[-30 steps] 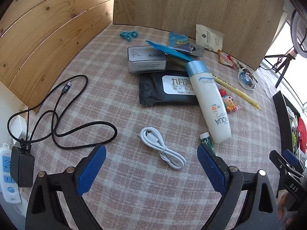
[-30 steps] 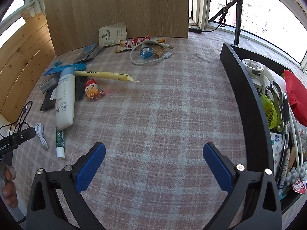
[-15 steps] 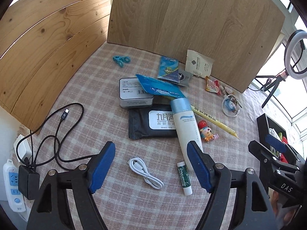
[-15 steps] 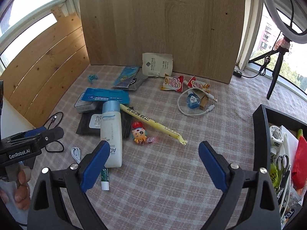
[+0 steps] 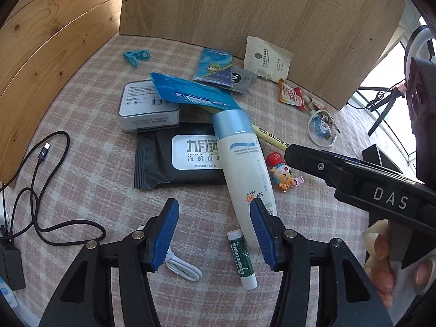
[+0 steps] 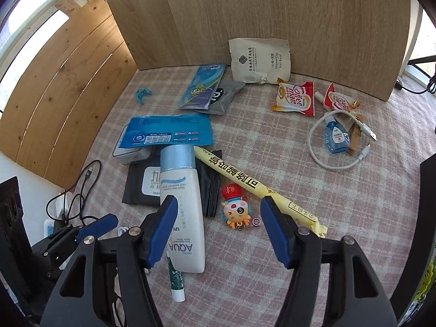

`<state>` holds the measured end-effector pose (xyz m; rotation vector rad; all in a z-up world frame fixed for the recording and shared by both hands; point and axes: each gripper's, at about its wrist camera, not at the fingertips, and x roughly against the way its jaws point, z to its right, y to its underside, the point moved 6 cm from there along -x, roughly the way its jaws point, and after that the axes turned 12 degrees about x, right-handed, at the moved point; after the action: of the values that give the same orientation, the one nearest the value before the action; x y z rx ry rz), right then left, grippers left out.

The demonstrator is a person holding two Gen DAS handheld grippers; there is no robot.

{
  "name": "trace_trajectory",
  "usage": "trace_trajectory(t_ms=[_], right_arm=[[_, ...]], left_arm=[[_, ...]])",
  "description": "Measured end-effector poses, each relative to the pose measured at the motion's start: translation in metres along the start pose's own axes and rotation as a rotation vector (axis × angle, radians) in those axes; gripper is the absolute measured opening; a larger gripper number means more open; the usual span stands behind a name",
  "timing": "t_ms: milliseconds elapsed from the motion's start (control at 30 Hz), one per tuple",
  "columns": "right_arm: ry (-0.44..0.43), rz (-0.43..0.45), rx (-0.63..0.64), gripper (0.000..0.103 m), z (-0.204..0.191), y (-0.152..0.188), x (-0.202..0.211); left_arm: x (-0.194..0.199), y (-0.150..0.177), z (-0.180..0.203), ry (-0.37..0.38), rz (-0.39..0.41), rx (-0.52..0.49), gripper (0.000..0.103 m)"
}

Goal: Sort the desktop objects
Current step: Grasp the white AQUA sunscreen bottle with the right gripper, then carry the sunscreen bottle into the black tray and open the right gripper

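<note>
A white sunscreen bottle lies across a black wet-wipe pack, with a green lip balm tube at its base. A coiled white cable lies beside the tube. My left gripper hovers over the cloth between cable and bottle. Its jaws are closing with nothing pressed between them. My right gripper hangs above a cartoon keychain toy, between the bottle and a long yellow packet. Its jaws are closing too, with nothing gripped.
A grey box under a blue tissue pack, sachets and a white USB cable lie further back. A black charging cable sprawls left. Wooden boards wall the back; a black bin's edge stands right.
Both grippers have moved in over the pile and their jaws have narrowed. The right view swung left, away from the black bin, toward the bottle and toy.
</note>
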<state>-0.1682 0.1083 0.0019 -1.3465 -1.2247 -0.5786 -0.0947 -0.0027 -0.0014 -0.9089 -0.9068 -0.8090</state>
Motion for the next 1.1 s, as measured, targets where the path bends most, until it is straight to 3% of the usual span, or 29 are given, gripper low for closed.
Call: trace_trajectory(t_ms=[233,567,633,733,767,900,1100], right_arm=[[-0.038,-0.050,0.005,0.062,-0.005,-0.003,-0.028],[-0.104,-0.053,0.003,0.064,-0.013,-0.007,-0.041],[-0.112,-0.053,-0.007,0.064,-0.012,-0.008,-0.041],[-0.141,-0.056,0.002,0.059,-0.018,-0.006,-0.042],[-0.163,-0.068,0.004,0.049,-0.021,-0.004,-0.044],[-0.200,-0.067,-0.056,0.048,-0.018,0.001,-0.045],[-0.186,-0.038,-0.079,0.047,-0.016,0.006,-0.029]], left_arm=[[-0.020,0.002,0.011,0.023,-0.018,0.010,0.045],[-0.035,0.001,0.020,0.099,-0.037,0.039,0.045],[-0.037,0.001,0.022,0.117,-0.045,0.052,0.039],[-0.038,0.001,0.026,0.124,-0.047,0.052,0.038],[-0.037,0.001,0.027,0.120,-0.046,0.046,0.037],[-0.034,0.002,0.027,0.125,-0.048,0.045,0.036],[-0.022,0.006,0.040,0.136,-0.039,0.015,0.036]])
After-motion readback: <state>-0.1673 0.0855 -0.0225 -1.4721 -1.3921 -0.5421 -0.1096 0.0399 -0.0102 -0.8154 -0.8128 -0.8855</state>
